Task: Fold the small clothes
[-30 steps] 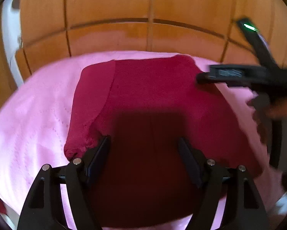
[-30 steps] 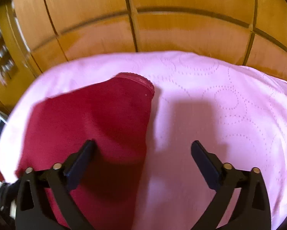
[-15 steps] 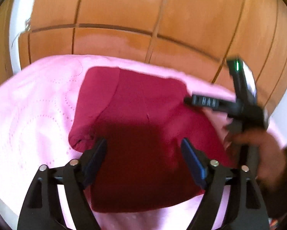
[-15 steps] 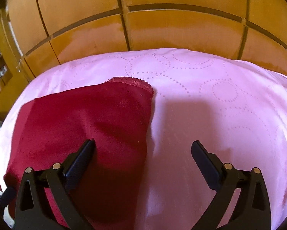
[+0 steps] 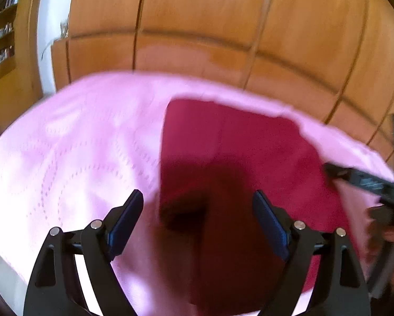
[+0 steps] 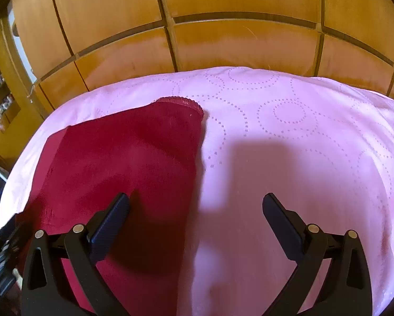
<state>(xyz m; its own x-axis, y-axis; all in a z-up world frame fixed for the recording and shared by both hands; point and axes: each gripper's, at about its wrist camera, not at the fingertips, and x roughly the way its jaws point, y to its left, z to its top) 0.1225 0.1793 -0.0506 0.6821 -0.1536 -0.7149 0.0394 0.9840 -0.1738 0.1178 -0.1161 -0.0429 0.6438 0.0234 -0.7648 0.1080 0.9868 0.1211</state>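
The red cloth is lying flat on the pink cover, one side apparently already folded over — more folds seem left. Both the left gripper and right gripper are hovering spread, gripping nothing.

One dark red garment is counted at left of centre, laid on one pink quilted cover. Two grippers are seen: the left gripper and the right gripper, both spread wide.
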